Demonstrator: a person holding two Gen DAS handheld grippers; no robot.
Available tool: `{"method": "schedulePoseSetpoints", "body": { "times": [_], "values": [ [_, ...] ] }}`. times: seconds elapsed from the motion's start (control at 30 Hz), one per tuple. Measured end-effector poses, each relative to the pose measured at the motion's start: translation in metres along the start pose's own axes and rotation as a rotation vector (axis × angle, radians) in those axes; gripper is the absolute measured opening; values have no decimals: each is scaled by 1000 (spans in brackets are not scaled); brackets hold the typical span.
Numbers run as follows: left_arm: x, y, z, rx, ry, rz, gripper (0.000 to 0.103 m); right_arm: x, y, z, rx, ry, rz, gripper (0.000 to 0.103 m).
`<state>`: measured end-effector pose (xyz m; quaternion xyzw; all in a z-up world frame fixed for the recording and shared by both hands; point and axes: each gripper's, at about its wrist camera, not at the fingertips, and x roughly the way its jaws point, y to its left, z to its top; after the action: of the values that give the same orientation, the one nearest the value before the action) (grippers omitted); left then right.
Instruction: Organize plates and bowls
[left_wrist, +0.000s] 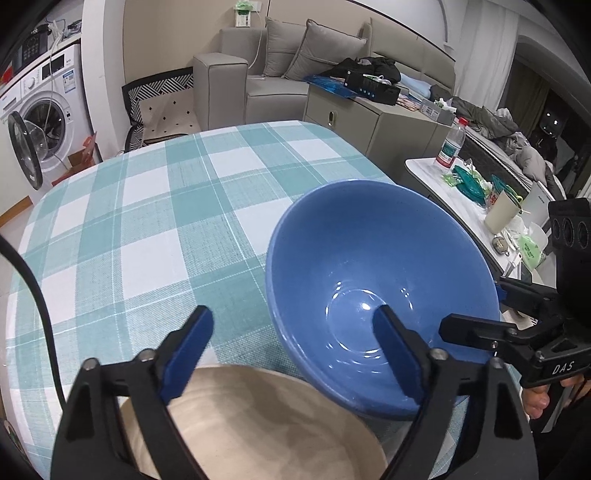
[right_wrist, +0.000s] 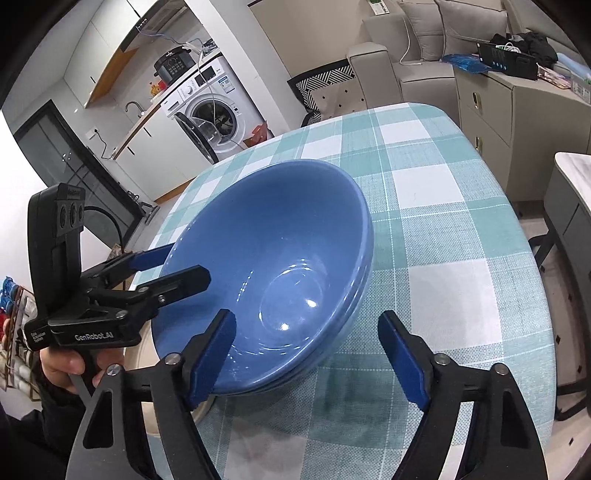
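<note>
Glazed blue is the colour that fills both views: a deep bowl (left_wrist: 380, 280), and from the right wrist camera a second rim line under it suggests a stack of two or three, though the count is hard to settle. Starting at the left, the beige plate (left_wrist: 258, 424) lies on the desk (left_wrist: 147, 221) under a checked teal cloth, right below the left gripper (left_wrist: 295, 354). That gripper stands spread wide, with its left finger over the plate, its right finger (left_wrist: 399, 354) reaching inside the bowl, and nothing pinched between them. The bowl sits tilted, its lower edge seemingly resting over the plate's rim and its right side toward the desk edge. Farther right, the right gripper (right_wrist: 306, 354) is also parted; the bowl's near wall seems to lie between its fingers, left finger (right_wrist: 210, 358) at the rim and the other clear over the cloth, without clamping it.

The bowl looks like ceramic: stiff, fairly heavy for its size, breakable, and slick with glaze, as the highlights in its well show. A hold across the rim wall, one pad inside and one outside, looks best, and low down where the wall thickens. Being tipped, it could slide or rock when touched.
</note>
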<state>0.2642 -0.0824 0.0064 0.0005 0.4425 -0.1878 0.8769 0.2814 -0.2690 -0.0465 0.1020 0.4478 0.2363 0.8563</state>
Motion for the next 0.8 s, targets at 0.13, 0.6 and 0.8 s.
{"method": "schedulePoseSetpoints", "body": {
  "times": [0.13, 0.6, 0.8],
  "values": [
    [2, 0, 1, -12, 4, -21, 70, 1, -1, 1, 4, -2, -1, 74],
    [6, -4, -1, -14, 30, -69, 43, 1, 3, 3, -9, 2, -15, 65],
    [6, -7, -1, -6, 32, -53, 43, 0, 7, 2, -18, 2, -41, 64]
  ]
}}
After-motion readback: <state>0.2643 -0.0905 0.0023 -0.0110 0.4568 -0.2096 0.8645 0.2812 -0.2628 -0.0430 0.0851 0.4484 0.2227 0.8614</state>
